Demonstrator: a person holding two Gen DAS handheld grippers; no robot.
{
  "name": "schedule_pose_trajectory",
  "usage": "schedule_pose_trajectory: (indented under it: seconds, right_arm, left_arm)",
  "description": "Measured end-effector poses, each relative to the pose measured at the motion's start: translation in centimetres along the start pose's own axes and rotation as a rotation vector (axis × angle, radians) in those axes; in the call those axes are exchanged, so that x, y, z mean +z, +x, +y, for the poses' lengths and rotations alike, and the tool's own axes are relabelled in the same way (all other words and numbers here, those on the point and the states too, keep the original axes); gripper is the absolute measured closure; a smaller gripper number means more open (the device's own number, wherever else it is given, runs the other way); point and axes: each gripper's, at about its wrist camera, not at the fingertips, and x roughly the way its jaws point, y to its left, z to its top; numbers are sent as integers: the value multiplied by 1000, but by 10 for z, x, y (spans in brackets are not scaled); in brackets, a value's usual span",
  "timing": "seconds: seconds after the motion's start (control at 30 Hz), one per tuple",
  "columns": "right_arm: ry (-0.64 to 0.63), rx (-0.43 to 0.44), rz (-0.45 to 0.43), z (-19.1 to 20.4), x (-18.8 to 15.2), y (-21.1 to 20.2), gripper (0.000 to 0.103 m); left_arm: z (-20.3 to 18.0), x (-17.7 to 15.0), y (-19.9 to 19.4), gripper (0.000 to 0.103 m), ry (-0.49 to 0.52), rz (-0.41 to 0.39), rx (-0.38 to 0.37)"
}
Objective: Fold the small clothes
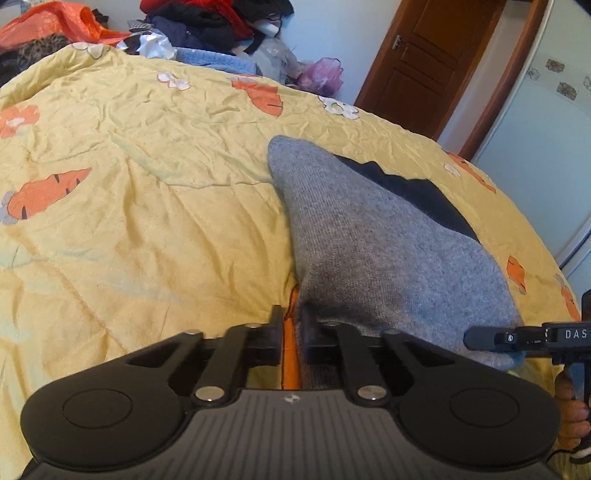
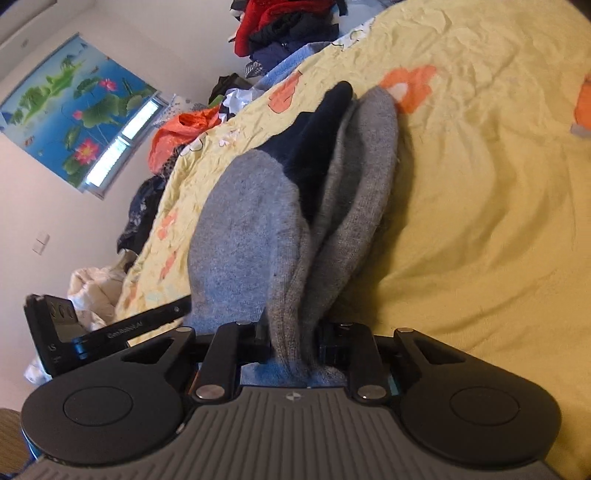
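Note:
A grey sock (image 1: 369, 240) with a navy part (image 1: 417, 195) lies stretched across the yellow bedspread (image 1: 147, 203). My left gripper (image 1: 291, 321) is shut on the sock's near left edge, with a strip of orange print showing in the narrow gap. In the right wrist view the sock (image 2: 251, 221) runs away from me, its navy part (image 2: 317, 140) at the far end and a second grey layer (image 2: 369, 166) alongside. My right gripper (image 2: 291, 339) is shut on bunched grey cloth at the near end. The other gripper's black finger (image 2: 147, 321) touches the sock's left edge.
A heap of red, dark and blue clothes (image 1: 207, 22) and an orange bag (image 1: 62, 22) lie at the bed's far side. A wooden door (image 1: 436, 62) stands at the far right. A hand (image 1: 572, 413) holds the right gripper's handle. Carrot prints dot the bedspread.

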Motion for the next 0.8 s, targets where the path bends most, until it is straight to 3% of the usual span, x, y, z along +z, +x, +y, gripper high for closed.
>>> schedule_pose_trajectory:
  seconds: [0.1,0.3,0.4,0.47,0.5,0.6,0.63,0.7,0.73,0.77,0.8]
  right_arm:
    - [-14,18,-9,7,-1,-7,80]
    - [-6,135,-19,16,-17,-46,82]
    - [6,67,-1,3,-29,-51,81]
    - [86,66,9,-17,-33,-49,69]
    - [137,92,3,-25,-34,-49,67]
    - [177,145,-33,-28,-33,-53,49]
    - [175,159,-28,-26,-32,-53,40]
    - [164,183,-18,-22,-28,-50,29]
    - [153,183,-13,-19,-26,-47,25]
    - [147,181,-10,-17,-24,-44,24]
    - [144,183,-8,-16,-22,-41,24]
  left_arm:
    - [-5,4,-16,103,22,-12,-7]
    - [-8,-2,-79,103,22,-62,-137]
    - [-4,-17,-82,102,53,-53,-124]
    - [13,-17,-65,101,-17,-6,-137]
    - [24,-15,-54,101,-81,28,-164]
    - [51,-12,-28,92,-265,89,-266]
    - [55,-11,-23,83,-291,92,-290]
    - [56,-10,-12,52,-304,113,-358]
    - [56,-11,-7,29,-323,127,-403]
    - [55,-12,-5,21,-344,117,-453]
    - [54,-12,-3,21,-354,113,-468]
